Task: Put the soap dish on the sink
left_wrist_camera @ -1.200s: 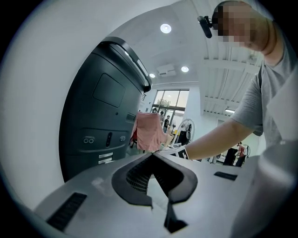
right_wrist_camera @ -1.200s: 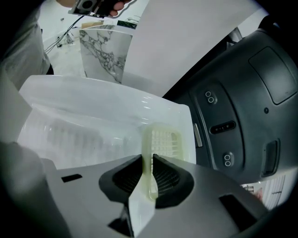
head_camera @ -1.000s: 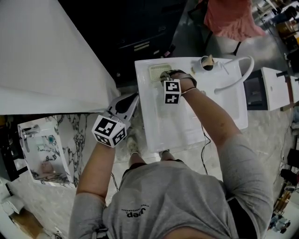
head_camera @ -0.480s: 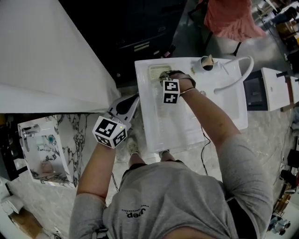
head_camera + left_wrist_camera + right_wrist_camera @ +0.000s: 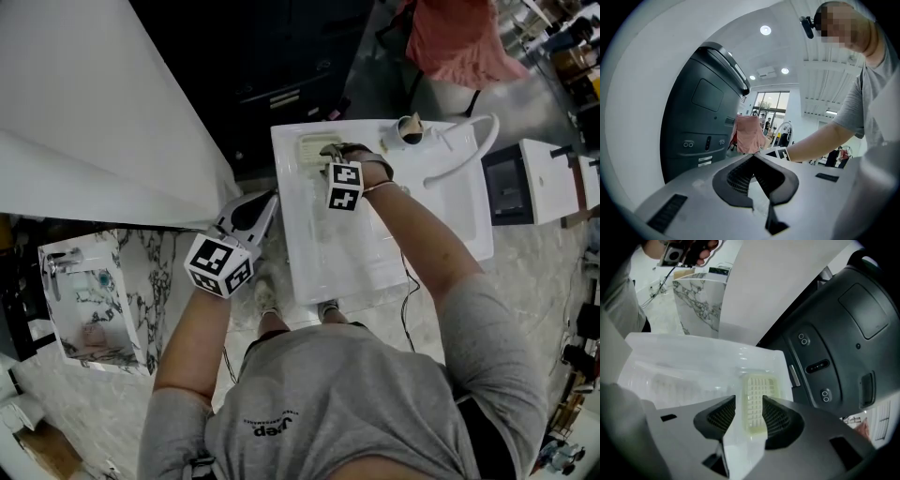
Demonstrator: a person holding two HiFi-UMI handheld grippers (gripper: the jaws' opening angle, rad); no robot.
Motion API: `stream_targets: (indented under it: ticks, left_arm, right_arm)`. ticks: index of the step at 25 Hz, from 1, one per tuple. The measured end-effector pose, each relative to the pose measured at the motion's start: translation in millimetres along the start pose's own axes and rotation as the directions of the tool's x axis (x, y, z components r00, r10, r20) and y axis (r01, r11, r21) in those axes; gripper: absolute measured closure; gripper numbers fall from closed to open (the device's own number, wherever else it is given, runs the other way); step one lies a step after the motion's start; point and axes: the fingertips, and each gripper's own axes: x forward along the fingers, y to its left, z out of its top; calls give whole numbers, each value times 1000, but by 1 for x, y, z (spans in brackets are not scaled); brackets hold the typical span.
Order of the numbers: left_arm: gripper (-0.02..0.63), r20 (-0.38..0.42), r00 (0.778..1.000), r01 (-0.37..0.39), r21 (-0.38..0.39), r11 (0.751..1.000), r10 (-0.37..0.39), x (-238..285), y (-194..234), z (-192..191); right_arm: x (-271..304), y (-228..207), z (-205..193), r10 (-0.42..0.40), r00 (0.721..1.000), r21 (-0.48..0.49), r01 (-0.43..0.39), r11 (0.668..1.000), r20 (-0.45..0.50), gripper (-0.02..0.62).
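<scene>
the soap dish [image 5: 313, 146] lies flat on the white sink [image 5: 375, 253], on the ledge at the corner farthest from the person and to the left in the head view, its pale grid top facing up. the right gripper [image 5: 330, 153] points steeply down over it. in the right gripper view the jaws are opening, with the dish between them and a thin gap showing on either side, so the pads no longer press on it. the left gripper [image 5: 270, 199] is held out beside the left edge of the sink, roughly level, its jaws closed tip to tip with nothing between them. a curved white faucet [image 5: 459, 150] stands at the sink's far right
</scene>
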Motion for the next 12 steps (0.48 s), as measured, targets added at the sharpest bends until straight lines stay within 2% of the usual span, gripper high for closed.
stream_targets:
  ticks: [6,12]
  left_arm:
    - [592,15,1000,-20,11,1000,20,-14,-7,17]
    - [592,43,998,-42,23,999,41,-30,-19,43]
  right_arm:
    - [-53,-11,17,-49,993,119,35,992,112,348]
    - [-120,-20,30,-111,968,193,68,979,223,354]
